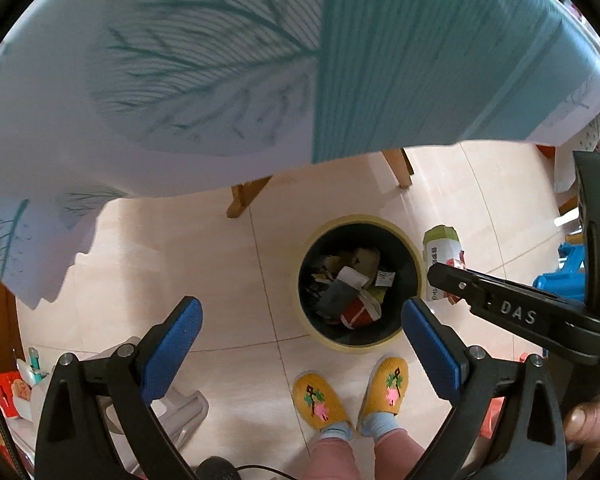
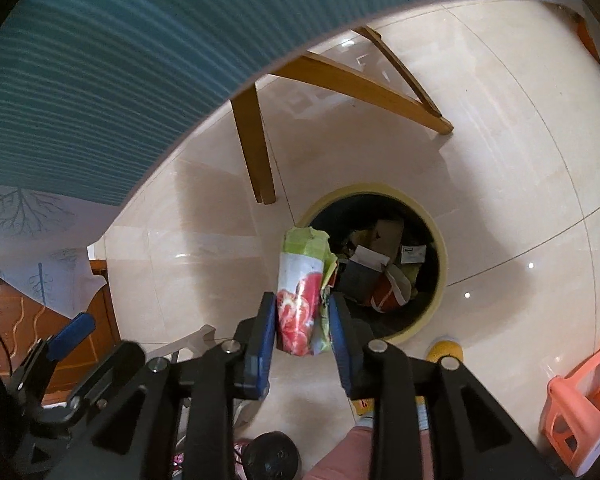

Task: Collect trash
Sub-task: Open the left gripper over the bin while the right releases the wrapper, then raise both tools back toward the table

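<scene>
Left gripper [image 1: 302, 346]: we hold it spread wide and empty, pointing steeply down; nothing lies between its blue pads [image 1: 172, 344], so we judge this hand free, kept clear of the drop.
Bin [image 1: 410, 240]: it shows ahead of the left fingers, nearer the right one, standing on the floor with its mouth up; that is why both tools point down at it.
Bin fill: cartons and paper already pile inside, so we judge the collecting well along.
Right gripper [image 2: 302, 324]: we see a pack standing between its pads, lower end between the fingers, the rest beyond the tips; the left pad touches it, the right pad looks just beside the crumpled edge, so we cannot tell whether the pinch holds or has let go.
Pack [image 2: 300, 304]: crushed, green-topped, red fruit print; beyond the right fingertips it overlaps the bin's near-left rim, so we judge it carried there for release, though it may not sit fully over the mouth.
Risk: dropped from here, we think it could catch the rim and fall outside.
Floor [image 2: 500, 160]: pale glossy tile with thin joints, lamp glints on it.
Table: a teal and white leaf-print cloth [image 1: 180, 80] overhangs beyond the fingers; wooden legs [image 2: 256, 148] stand behind the bin.
Room: yellow slippers [image 1: 382, 390] near the bin, a pink stool [image 2: 580, 408] far right.
</scene>
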{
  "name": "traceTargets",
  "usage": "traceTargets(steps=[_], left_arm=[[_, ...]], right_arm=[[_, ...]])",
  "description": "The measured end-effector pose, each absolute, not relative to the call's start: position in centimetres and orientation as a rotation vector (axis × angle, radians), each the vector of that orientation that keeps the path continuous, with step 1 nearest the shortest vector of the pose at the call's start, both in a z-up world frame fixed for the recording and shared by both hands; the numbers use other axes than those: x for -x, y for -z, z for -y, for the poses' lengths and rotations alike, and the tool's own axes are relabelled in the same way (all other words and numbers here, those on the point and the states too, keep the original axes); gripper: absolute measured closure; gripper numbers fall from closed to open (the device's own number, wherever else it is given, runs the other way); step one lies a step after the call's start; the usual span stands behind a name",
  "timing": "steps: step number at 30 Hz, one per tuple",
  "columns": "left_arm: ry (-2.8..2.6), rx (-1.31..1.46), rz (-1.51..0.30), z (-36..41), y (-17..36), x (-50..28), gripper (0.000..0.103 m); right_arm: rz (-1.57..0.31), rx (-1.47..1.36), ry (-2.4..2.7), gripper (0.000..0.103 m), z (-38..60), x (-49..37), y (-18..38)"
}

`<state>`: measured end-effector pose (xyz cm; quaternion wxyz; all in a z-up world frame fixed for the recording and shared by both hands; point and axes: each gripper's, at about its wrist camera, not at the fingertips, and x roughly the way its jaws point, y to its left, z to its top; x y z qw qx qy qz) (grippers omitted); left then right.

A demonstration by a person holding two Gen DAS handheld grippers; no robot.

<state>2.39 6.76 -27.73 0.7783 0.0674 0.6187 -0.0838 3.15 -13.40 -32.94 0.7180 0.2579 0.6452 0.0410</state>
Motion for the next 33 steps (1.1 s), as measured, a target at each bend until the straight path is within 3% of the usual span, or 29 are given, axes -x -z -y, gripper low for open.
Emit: traceTargets(steps=[7, 12, 24, 33], left_arm=[[0.161, -0.134, -1.317, -7.1, 26.5, -2.5, 0.004], [0.158, -0.128, -1.307, -6.7, 25.8, -2.4, 0.004], [0.151, -0.120, -1.291, -6.3, 22.7, -2.2, 0.004], [0.161, -0.106, -1.245, -5.6, 15.8, -1.7, 0.004]], right_arm=[[-1.415, -0.553, -0.088, 0.057, 12.7, -4.1, 32.3], [-1.388, -0.526, -0.076, 0.034, 12.5, -4.3, 31.2], [-1.377, -0.520, -0.071, 0.034, 12.9, -3.7, 28.5], [-1.360, -0.493, -0.110, 0.034, 13.2, -2.6, 21.8]])
